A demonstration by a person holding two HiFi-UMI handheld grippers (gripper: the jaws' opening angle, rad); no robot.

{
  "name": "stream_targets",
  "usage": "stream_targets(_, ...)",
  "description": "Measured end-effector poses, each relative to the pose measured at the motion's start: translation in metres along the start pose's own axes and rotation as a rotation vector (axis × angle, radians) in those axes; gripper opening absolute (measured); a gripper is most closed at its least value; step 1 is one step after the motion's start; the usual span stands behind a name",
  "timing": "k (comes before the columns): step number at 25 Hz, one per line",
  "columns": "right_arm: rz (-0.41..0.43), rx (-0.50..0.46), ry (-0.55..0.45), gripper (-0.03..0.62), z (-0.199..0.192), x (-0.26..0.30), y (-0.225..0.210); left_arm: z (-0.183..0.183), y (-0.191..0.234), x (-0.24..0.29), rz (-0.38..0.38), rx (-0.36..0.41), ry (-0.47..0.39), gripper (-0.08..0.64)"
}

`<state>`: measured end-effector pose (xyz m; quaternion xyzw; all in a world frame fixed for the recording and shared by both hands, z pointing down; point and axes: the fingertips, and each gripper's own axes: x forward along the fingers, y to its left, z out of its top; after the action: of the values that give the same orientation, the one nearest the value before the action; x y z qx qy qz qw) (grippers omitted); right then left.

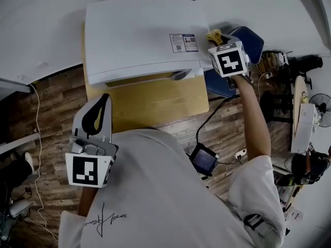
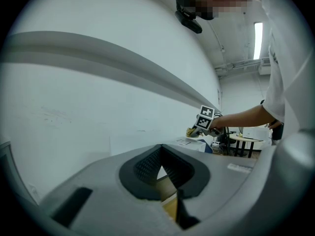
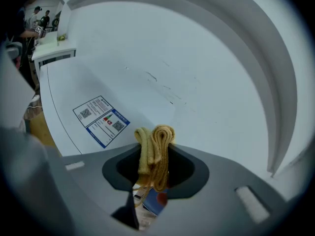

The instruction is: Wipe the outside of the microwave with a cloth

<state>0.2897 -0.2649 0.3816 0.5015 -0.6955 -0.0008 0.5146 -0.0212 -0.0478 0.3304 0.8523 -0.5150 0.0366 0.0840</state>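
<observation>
Jaws of our right gripper (image 1: 220, 39) pinch the folded yellow cloth (image 3: 156, 149) at the right edge of the white microwave (image 1: 139, 35) top, though we cannot be sure it touches. Our left gripper (image 1: 102, 101) hangs empty, tips together, over the wooden table (image 1: 155, 105) in front.

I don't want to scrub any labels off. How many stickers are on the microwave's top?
2. A white sticker and a blue-edged sticker sit side by side on the microwave top, near the cloth in the right gripper. More may be hidden on its sides.
</observation>
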Motion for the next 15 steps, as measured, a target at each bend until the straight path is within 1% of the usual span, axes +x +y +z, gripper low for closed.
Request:
stream_targets(3,0.018,0.007,0.033,0.132,-0.008,0.006,0.011,-0.001,0.0,0.0,-0.003,-0.007,0.006,-0.003)
stream_targets(7,0.049,0.11,0.01,0.132,-0.003,0.004,0.018,-0.002,0.002,-0.001,0.006,-0.011,0.006,-0.003)
stream_targets(8,0.05,0.124,0.007,0.132,-0.002,0.003,0.018,-0.003,0.003,-0.001,0.007,-0.014,0.008,-0.003)
stream_targets(11,0.047,0.124,0.006,0.132,-0.001,0.003,0.018,-0.007,0.001,0.001,-0.004,-0.022,0.015,-0.003)
stream_targets(15,0.076,0.126,-0.011,0.132,0.006,0.006,0.034,-0.009,0.003,0.0,-0.007,-0.03,0.022,-0.003)
